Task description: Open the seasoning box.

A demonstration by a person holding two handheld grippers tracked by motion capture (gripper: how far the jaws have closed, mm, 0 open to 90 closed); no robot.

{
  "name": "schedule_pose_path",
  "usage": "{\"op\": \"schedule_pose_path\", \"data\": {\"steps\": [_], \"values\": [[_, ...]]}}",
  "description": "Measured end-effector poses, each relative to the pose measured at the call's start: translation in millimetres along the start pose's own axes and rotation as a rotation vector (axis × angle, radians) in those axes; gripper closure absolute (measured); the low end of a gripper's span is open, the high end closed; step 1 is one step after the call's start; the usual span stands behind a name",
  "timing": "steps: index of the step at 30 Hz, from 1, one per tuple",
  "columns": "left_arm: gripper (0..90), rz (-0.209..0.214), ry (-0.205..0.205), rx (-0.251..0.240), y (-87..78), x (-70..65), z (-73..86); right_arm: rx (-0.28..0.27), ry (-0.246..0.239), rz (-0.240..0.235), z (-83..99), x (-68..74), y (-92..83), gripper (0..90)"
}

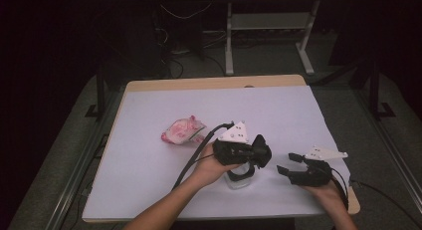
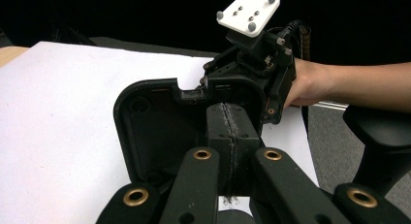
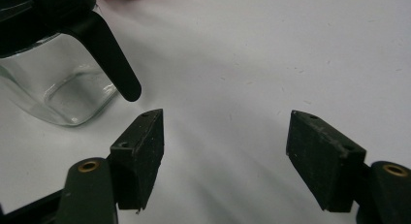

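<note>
While the left gripper (image 1: 259, 151) hovers over the clear square glass jug (image 1: 239, 177) with its glossy black plastic lid (image 2: 160, 129), jaws pressed shut, empty, the right gripper (image 1: 289, 163) rests beside it on the matte white worktop (image 1: 149, 160), jaws apart, crumpled pink-and-white wrapper (image 1: 181, 130) farther back.

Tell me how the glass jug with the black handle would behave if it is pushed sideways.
The glass jug looks rigid and probably breakable, since its walls are clear glass. Its flat, wide base on the smooth white table cover suggests it would slide rather than roll. It looks empty, so it is likely light.
</note>
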State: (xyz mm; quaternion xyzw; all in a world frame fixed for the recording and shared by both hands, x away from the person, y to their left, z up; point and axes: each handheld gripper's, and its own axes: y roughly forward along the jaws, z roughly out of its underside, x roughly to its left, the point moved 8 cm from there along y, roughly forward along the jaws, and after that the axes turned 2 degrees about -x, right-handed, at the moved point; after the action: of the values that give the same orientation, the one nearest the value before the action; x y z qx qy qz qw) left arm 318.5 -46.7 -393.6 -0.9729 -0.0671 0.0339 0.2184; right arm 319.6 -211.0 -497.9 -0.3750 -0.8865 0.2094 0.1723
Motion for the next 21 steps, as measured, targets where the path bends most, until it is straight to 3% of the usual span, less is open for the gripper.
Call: {"op": "schedule_pose_path", "data": {"steps": [9,21], "values": [[90.0,0.006,-0.011,0.002,3.5,-1.2,1.2,0.000,-0.001,0.000,0.0,0.1,0.0,29.3],[90.0,-0.001,-0.021,0.004,-13.2,-3.0,0.9,0.000,-0.003,0.001,0.1,0.2,0.0,29.3]]}}
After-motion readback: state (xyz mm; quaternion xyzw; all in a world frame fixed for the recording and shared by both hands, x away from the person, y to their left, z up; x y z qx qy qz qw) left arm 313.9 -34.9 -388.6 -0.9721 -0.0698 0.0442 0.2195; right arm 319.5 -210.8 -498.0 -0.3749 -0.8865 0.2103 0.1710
